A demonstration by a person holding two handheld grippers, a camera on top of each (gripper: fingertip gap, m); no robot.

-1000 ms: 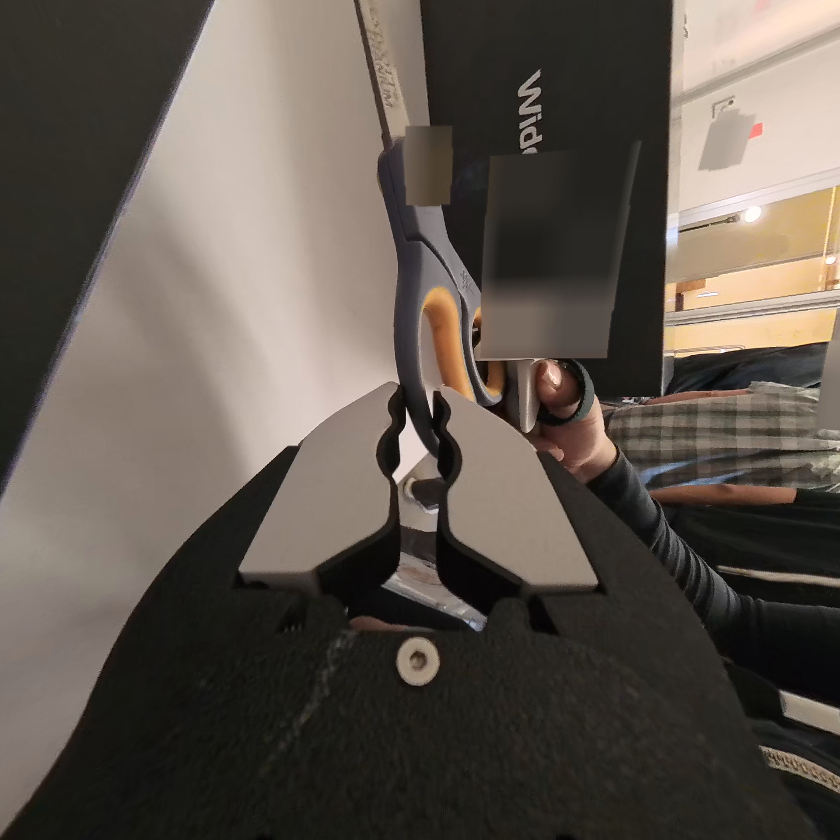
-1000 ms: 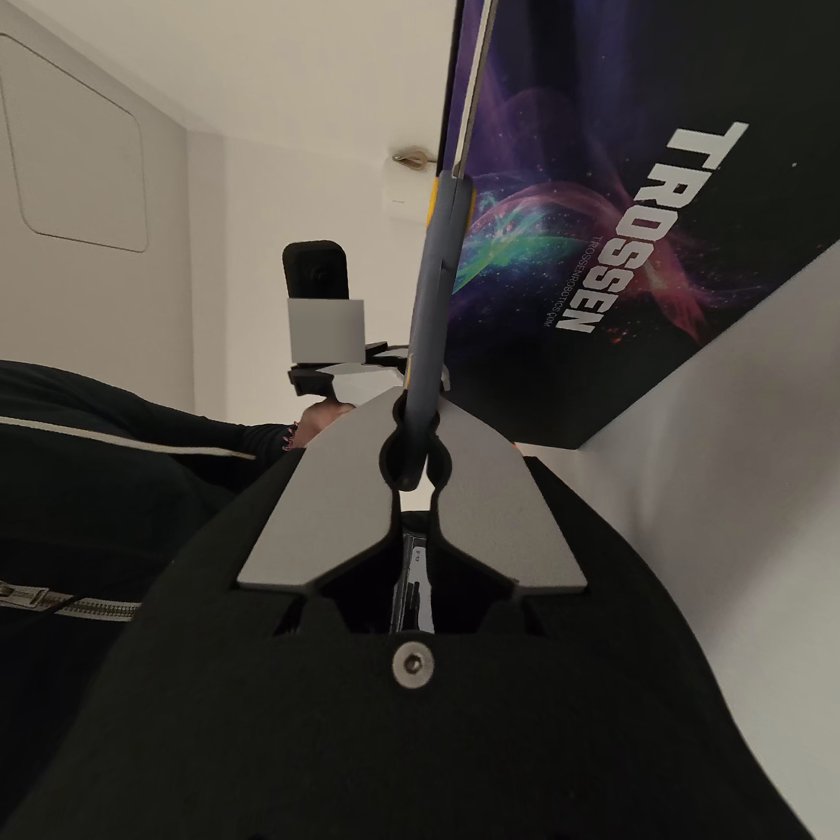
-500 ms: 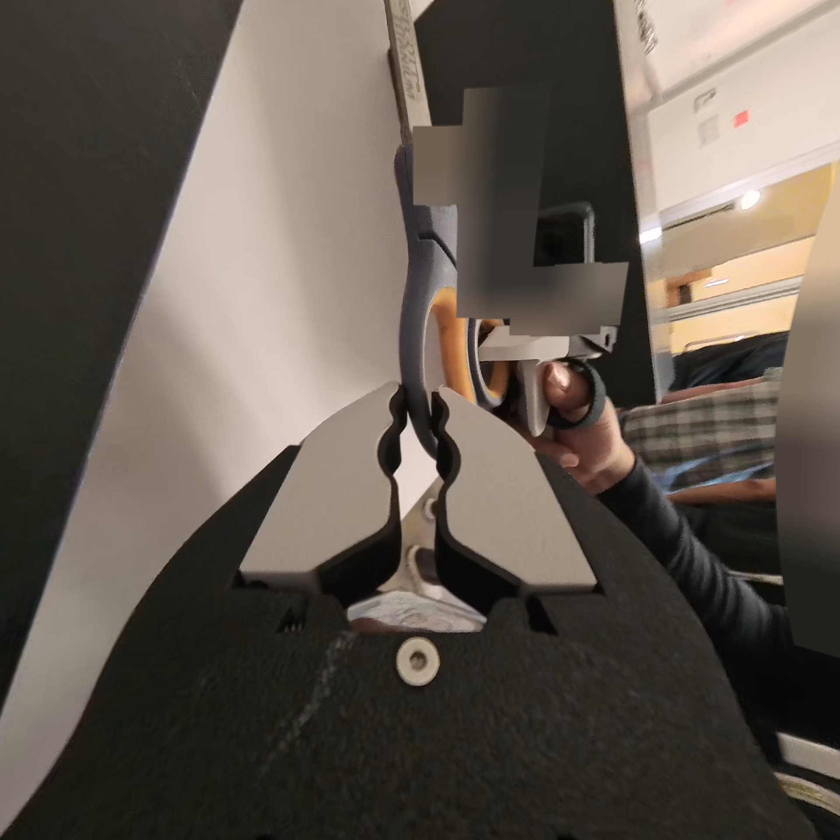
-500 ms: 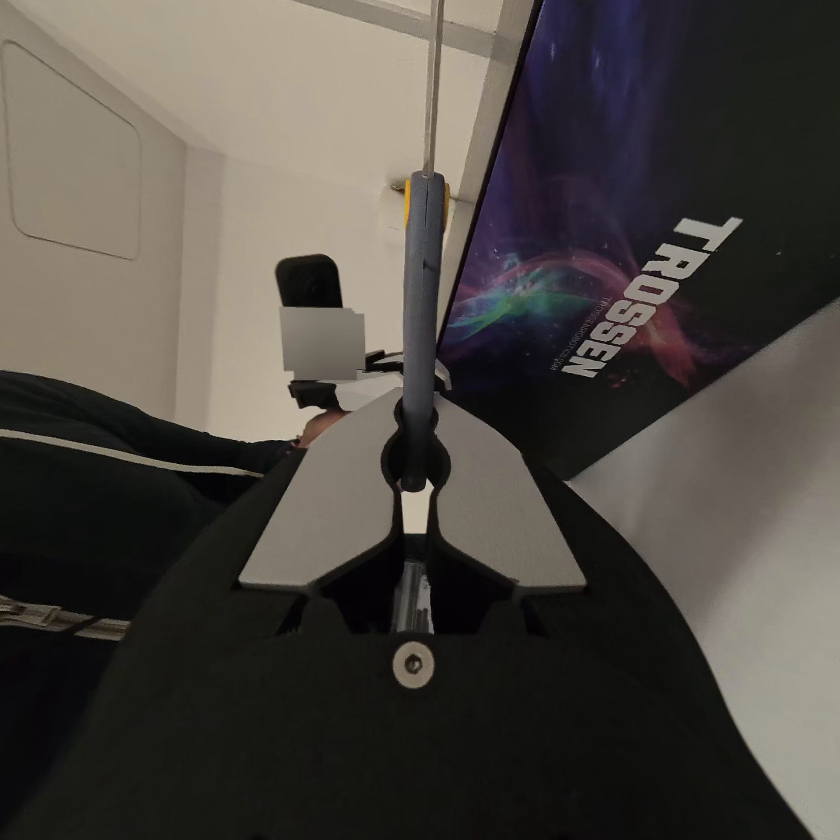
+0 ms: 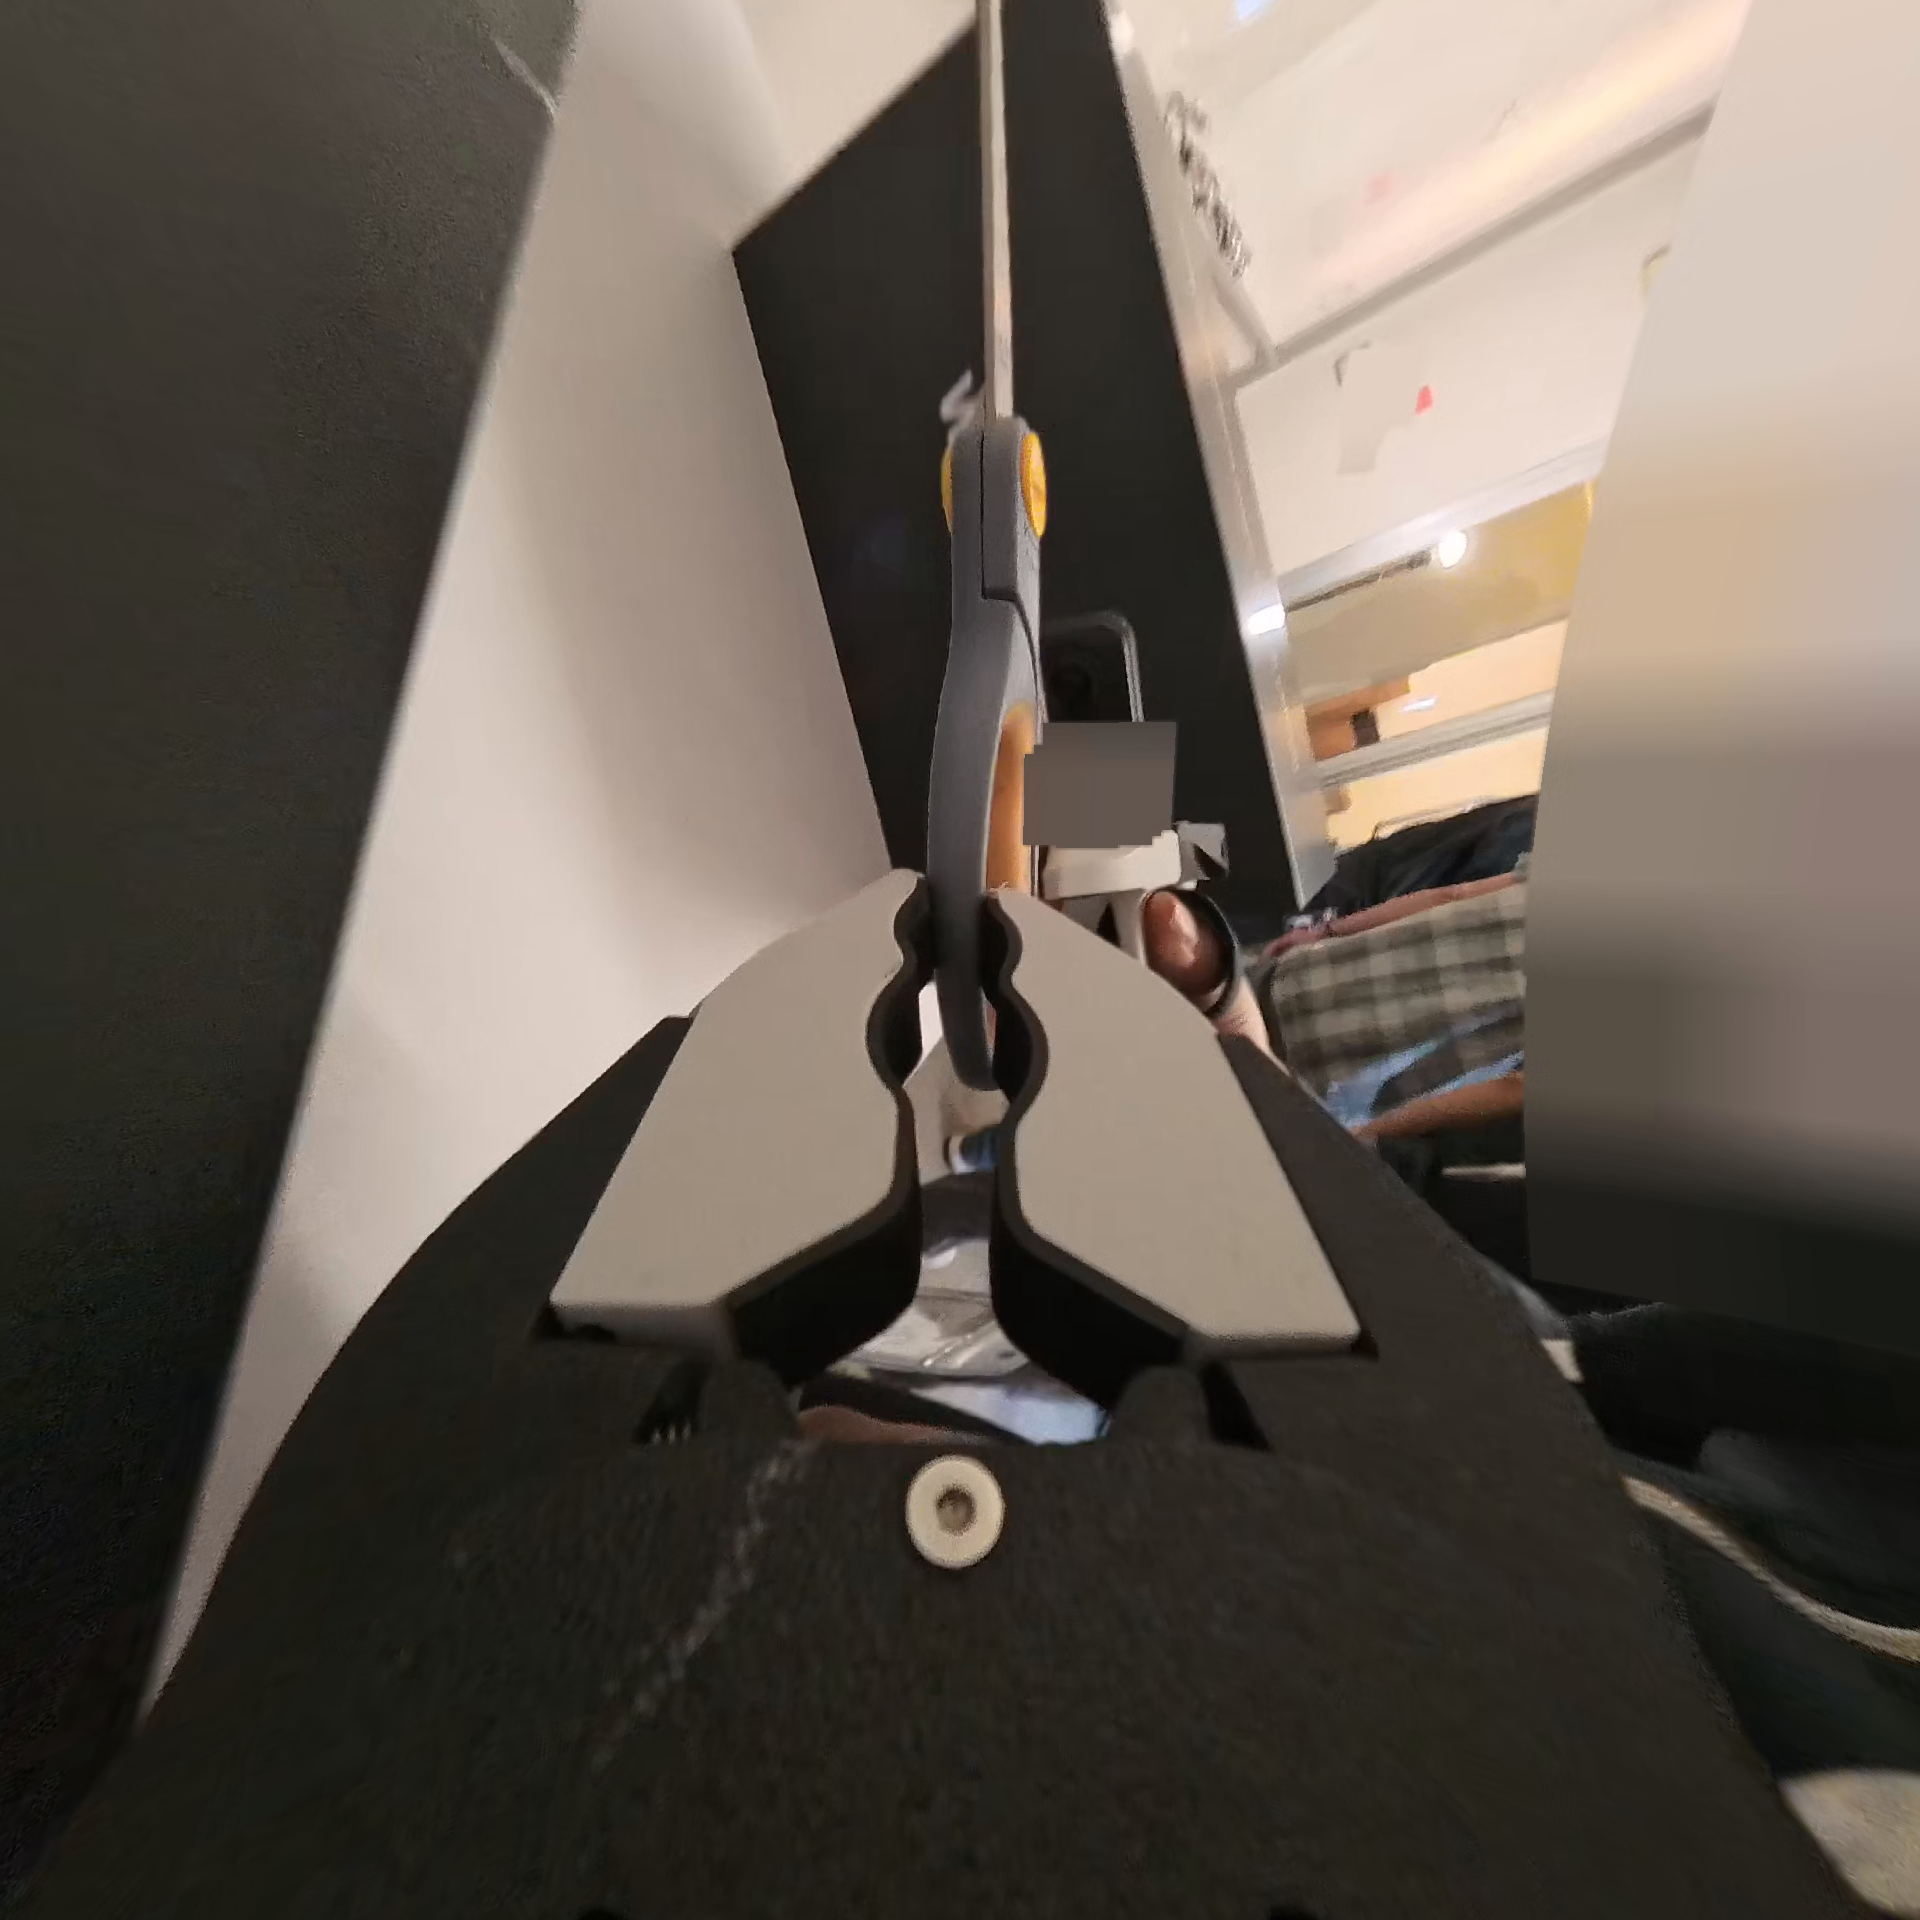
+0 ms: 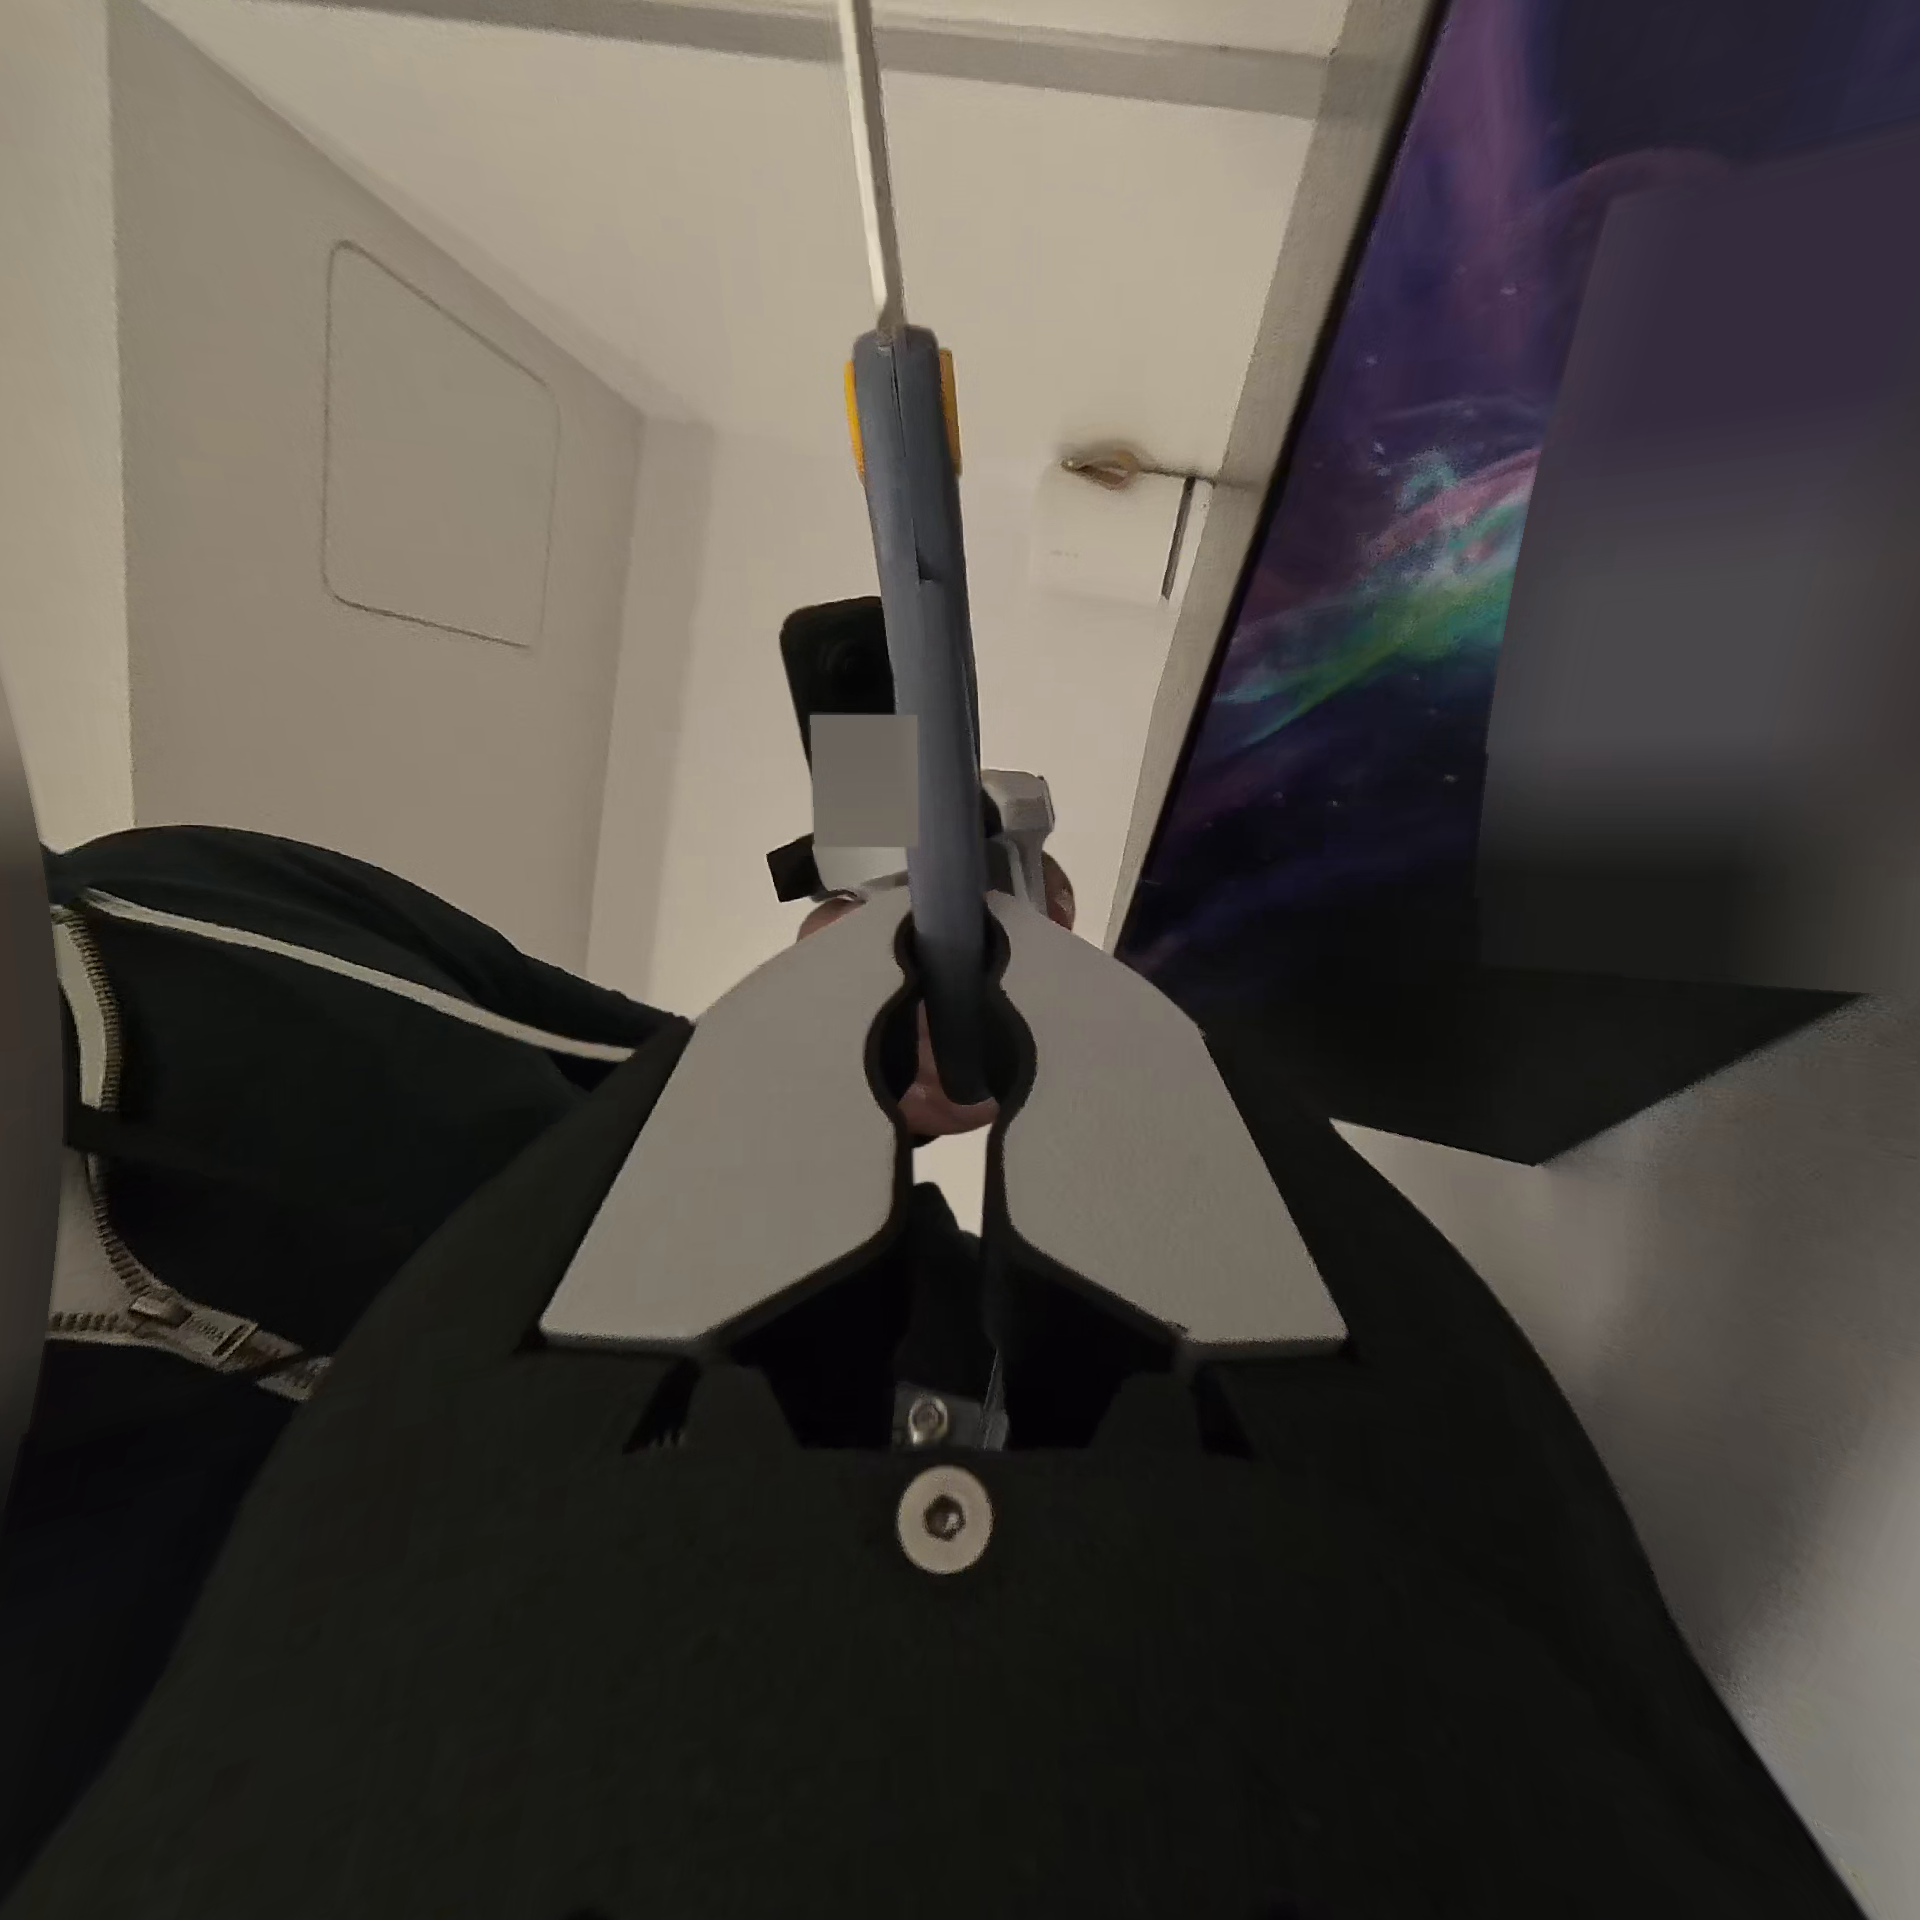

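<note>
I have both claws on one pair of scissors [image 5: 982, 623], each clamping a different handle loop

The left gripper [image 5: 956, 935] is pinched narrow on the grey loop with the orange lining. The plastic sits in the notch between the two pale pads and touches both. The right gripper [image 6: 951, 935] is closed just as tight on the other loop, which runs down into the round cut-out between its pads

From either wrist I see the scissors edge-on. The handles rise from the pads to the orange pivot cap [image 5: 1029, 483], and the blade [image 5: 995, 208] goes on past it as a thin bright line out of the top of the picture. At this angle I cannot tell whether the two blades are shut together or slightly apart, and nothing shows between them

Around the tool:
- A white board [image 5: 582, 727] and a dark panel [image 5: 883, 416] stand behind it in the left view
- A printed banner [image 6: 1455, 623] in purple and green fills the right side of the right view
- Each view shows the other rig's camera [image 6: 831, 665] just behind the handles, with a finger [image 5: 1184, 945] hooked through a black ring beside it
- A dark zipped jacket [image 6: 260, 1039] lies low on the left – a checked cloth [image 5: 1392, 997] is farther off
</note>
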